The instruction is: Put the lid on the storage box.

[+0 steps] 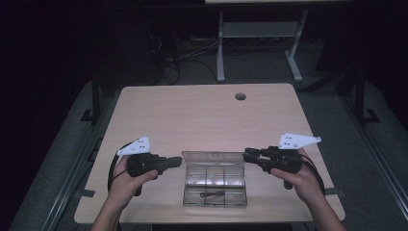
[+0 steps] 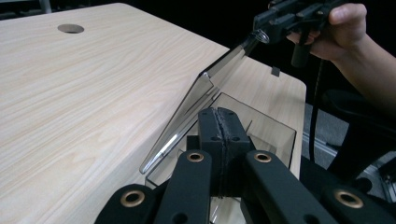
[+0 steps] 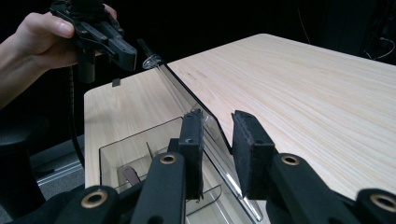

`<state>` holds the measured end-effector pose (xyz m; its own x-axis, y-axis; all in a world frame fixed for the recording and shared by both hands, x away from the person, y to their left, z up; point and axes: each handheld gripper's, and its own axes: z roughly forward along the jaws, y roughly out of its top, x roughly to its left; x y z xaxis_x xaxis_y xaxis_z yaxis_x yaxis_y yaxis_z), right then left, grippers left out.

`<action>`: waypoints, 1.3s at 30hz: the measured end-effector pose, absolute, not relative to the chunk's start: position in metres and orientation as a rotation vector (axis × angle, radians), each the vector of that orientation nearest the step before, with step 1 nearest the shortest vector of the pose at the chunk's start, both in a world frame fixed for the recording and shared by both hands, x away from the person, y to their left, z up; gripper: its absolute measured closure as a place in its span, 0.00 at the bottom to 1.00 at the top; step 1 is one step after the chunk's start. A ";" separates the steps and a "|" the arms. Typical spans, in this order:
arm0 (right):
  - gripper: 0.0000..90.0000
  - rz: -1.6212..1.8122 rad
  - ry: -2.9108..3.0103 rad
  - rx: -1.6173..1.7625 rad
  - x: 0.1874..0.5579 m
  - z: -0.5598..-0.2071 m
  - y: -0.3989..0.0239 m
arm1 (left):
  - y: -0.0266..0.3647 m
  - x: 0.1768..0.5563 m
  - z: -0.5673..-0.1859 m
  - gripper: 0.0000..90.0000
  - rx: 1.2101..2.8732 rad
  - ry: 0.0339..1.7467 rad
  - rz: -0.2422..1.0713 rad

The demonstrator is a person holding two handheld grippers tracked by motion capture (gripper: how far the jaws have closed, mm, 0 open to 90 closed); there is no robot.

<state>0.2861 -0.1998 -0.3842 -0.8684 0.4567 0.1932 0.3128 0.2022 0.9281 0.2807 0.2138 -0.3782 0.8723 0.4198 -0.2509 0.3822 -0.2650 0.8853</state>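
A: Where is the clear plastic box (image 1: pixel 214 185) seen?

B: In the high view it is found near the front edge of the wooden table (image 1: pixel 192 115), between the two hands. Its lid (image 1: pixel 214 158) is raised at the far side, and the compartments are left uncovered. A small dark item (image 1: pixel 210 194) is seen in the front compartment; what it is cannot be told.

A: How is the left gripper (image 2: pixel 219 122) held?

B: In the left gripper view its jaws are pressed together, pad against pad, and nothing is caught between them. They are placed just beside the near end of the tilted lid (image 2: pixel 196 107), above the open box (image 2: pixel 261 130). Whether the lid is touched by them cannot be told.

A: And the right gripper (image 3: pixel 219 133)?

B: In the right gripper view its jaws are kept apart, with a gap between the pads. The edge of the lid (image 3: pixel 187 93) is seen in that gap; the left pad is close against it, but a firm pinch cannot be confirmed. The open box (image 3: pixel 135 154) lies below and to the left.

A: Is anything else noted on the table?

B: A round hole (image 1: pixel 240 96) is seen near the far edge, well apart from the box.
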 end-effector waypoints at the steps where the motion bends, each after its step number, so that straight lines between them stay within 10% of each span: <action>1: 0.82 1.753 2.336 0.754 0.285 -0.384 -0.200 | 0.213 0.281 -0.378 1.00 1.884 0.592 0.043; 20: 0.76 1.736 2.362 0.825 0.267 -0.394 -0.215 | 0.211 0.273 -0.383 1.00 1.892 0.571 0.030; 39: 0.96 1.721 2.496 0.862 0.250 -0.405 -0.209 | 0.210 0.262 -0.392 1.00 1.927 0.538 -0.013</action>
<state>0.2504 -0.2086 -0.4051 -0.8505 0.4276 0.3064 0.4384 0.2542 0.8621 0.2616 0.2099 -0.3918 0.8973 0.3612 -0.2538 0.3733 -0.3140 0.8729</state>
